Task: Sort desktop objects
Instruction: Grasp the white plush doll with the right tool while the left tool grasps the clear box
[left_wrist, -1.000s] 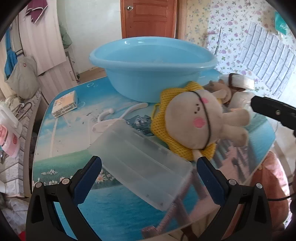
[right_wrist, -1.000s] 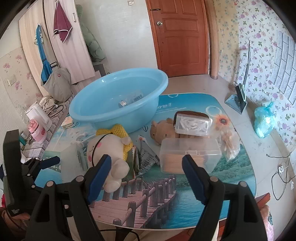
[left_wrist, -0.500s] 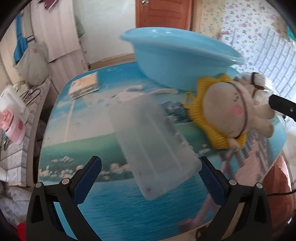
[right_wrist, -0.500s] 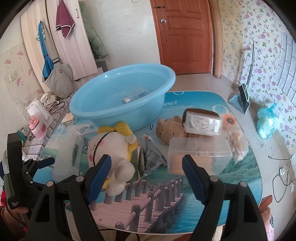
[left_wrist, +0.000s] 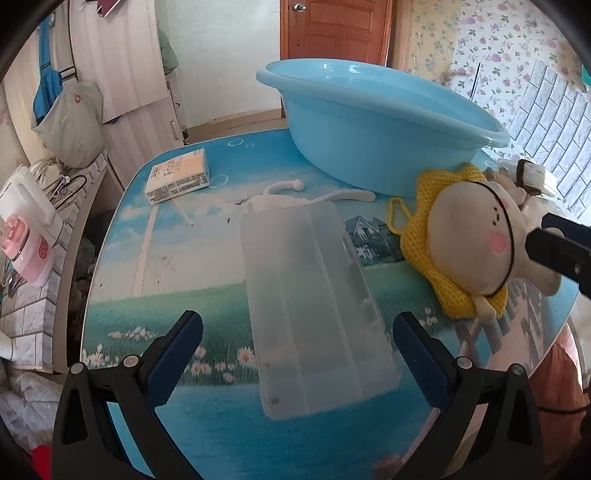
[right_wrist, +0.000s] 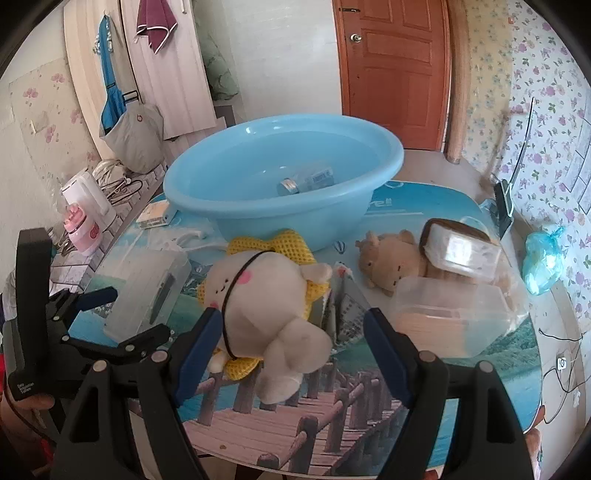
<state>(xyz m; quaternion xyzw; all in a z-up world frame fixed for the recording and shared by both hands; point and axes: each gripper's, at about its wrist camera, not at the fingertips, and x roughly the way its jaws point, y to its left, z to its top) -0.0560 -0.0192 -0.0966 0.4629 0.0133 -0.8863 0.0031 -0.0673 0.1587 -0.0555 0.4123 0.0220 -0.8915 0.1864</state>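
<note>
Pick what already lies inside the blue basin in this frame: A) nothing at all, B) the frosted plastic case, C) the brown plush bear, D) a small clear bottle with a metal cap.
D: the right wrist view shows a small clear bottle with a metal cap lying on the floor of the blue basin; the brown plush bear and the frosted plastic case sit on the table outside it.

On the worktop (right_wrist: 332, 402) the basin (right_wrist: 258, 206) sits at the back with a bottle (right_wrist: 306, 181) in it. Before it lies the plush doll (right_wrist: 266, 295), a frosted box (left_wrist: 314, 306) to its left, a bear toy (right_wrist: 391, 258) and lidded container (right_wrist: 450, 314) to its right.
</note>
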